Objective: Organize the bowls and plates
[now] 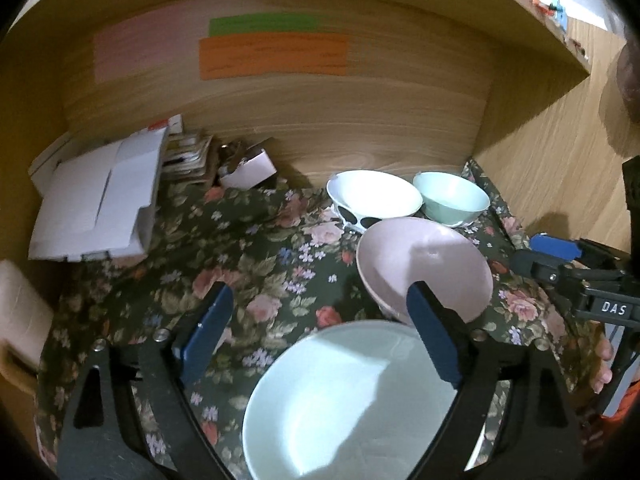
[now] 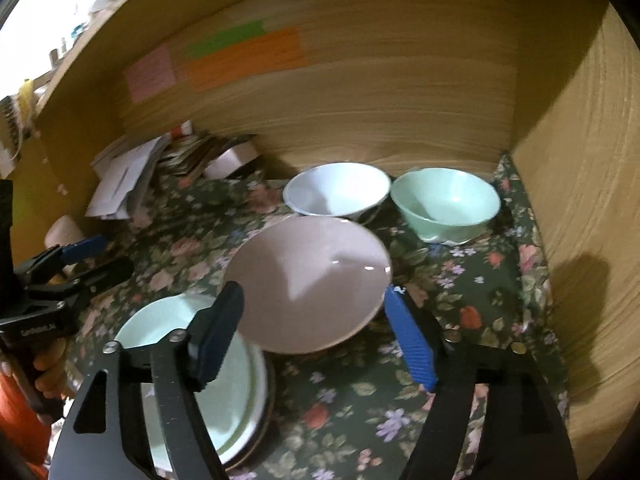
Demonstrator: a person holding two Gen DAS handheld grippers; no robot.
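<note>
Mint-green plates (image 2: 224,384) sit stacked at the lower left of the right wrist view, apparently already gathered, the top one filling the bottom centre of the left wrist view. Both tools hang over the floral cloth (image 2: 352,412) with their blue-padded fingers spread wide and nothing held: the left gripper (image 1: 320,336) straddles the stack's far edge, while the right gripper (image 2: 316,328) frames the near rim of a pink bowl (image 2: 308,280), without clearly touching it. That bowl rests at mid-frame, tilted, its near-left edge overlapping the plate stack. Beyond it, at the upper centre and against the wooden back wall (image 2: 360,112), a white bowl (image 2: 338,194) and a mint-green bowl (image 2: 446,204) stand side by side, just apart. Papers and boxes (image 1: 104,204) crowd the far left corner, and coloured notes (image 1: 272,54) are stuck to the wall above. By this evidence the plates look sorted; the three bowls remain separate, so nesting or lining them up appears to be the work left, likely starting with the pink one.
</note>
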